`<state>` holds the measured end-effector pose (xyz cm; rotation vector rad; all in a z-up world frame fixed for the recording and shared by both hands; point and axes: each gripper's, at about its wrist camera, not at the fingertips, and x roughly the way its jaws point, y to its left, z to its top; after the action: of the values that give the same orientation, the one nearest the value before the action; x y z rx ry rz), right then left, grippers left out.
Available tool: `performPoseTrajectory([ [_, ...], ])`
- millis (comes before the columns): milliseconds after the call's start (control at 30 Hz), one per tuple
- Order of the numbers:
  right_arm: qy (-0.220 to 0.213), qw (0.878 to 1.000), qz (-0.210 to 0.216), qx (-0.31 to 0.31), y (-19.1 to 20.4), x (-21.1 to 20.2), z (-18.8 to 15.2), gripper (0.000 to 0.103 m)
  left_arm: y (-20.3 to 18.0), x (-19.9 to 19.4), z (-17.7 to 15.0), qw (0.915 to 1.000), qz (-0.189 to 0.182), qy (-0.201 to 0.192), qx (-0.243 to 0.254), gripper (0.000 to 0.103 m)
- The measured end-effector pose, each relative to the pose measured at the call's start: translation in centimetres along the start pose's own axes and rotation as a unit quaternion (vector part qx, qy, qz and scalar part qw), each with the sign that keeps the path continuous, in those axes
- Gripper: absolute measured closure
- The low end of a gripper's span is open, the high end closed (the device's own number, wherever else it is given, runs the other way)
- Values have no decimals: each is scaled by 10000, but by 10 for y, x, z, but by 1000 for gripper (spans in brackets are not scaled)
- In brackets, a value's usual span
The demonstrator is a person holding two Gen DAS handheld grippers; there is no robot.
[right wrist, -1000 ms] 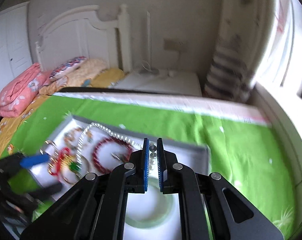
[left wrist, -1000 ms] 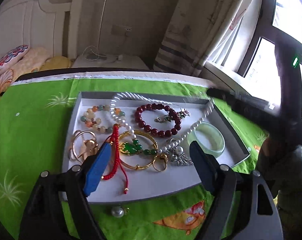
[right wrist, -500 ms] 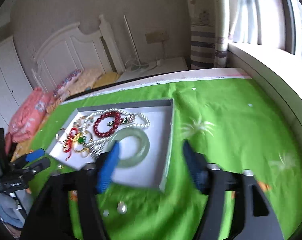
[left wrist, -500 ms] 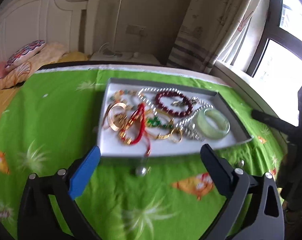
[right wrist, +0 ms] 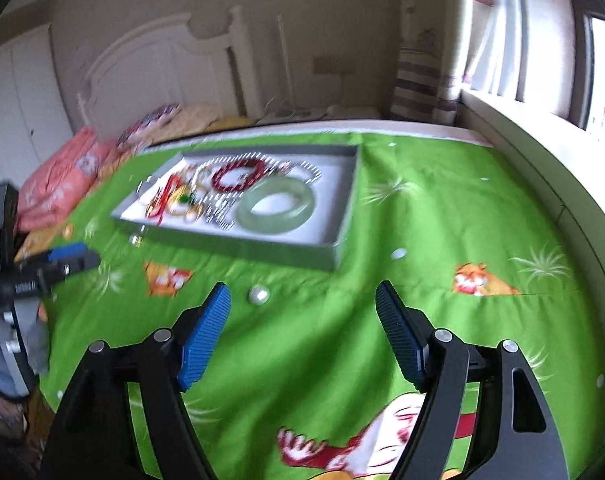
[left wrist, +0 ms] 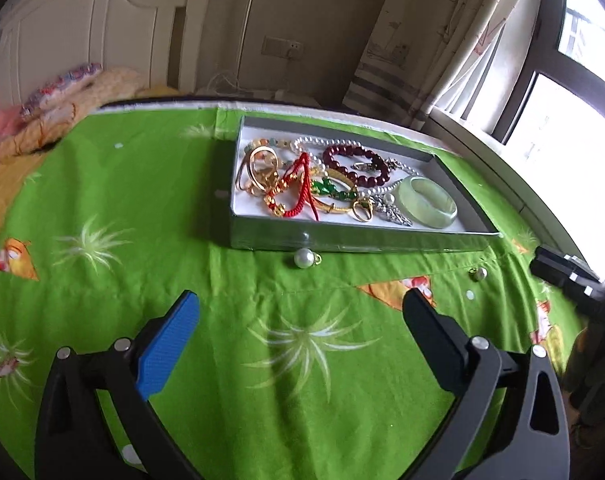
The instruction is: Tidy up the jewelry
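Observation:
A grey tray (left wrist: 342, 237) (right wrist: 286, 254) on the green cloth holds a jade bangle (left wrist: 428, 207) (right wrist: 276, 207), a dark red bead bracelet (left wrist: 356, 163) (right wrist: 238, 174), a pearl necklace (left wrist: 314, 142), a red cord bracelet (left wrist: 298, 192) and gold bangles (left wrist: 258, 170). One loose pearl earring (left wrist: 304, 258) lies just in front of the tray; a second (left wrist: 479, 274) (right wrist: 259, 294) lies further right. My left gripper (left wrist: 298, 320) is open and empty, well short of the tray. My right gripper (right wrist: 302, 306) is open and empty, the second pearl just ahead of its left finger.
The green printed cloth (left wrist: 142, 208) covers a table. A bed with pillows (right wrist: 62, 184) and a white headboard (left wrist: 82, 32) stands behind. A curtain (left wrist: 422, 40) and window sill (right wrist: 542, 152) run along the right. The other gripper shows at each view's edge (left wrist: 566, 276) (right wrist: 42, 268).
Both grippers have pulled back from the tray toward the near edge. The right gripper, shut over the tray a second ago, has opened; a pearl now lies on the cloth before it.

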<state>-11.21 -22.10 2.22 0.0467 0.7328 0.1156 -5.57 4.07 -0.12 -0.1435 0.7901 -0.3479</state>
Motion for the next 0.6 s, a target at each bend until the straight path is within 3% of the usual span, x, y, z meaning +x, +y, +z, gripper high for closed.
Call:
performPoseTrajectory([
  [167,217,9987,-38,-451,26,13,-4,31,4,5,1,9998,-65,137,-135,3],
  [300,356,9970,-86,-683,39,22,-5,31,0,15,2,9992,105,395,-52,3],
  [600,378,9985,-105,-371,26,26,-3,31,-4,19,1,9987,257,444,80,3],
])
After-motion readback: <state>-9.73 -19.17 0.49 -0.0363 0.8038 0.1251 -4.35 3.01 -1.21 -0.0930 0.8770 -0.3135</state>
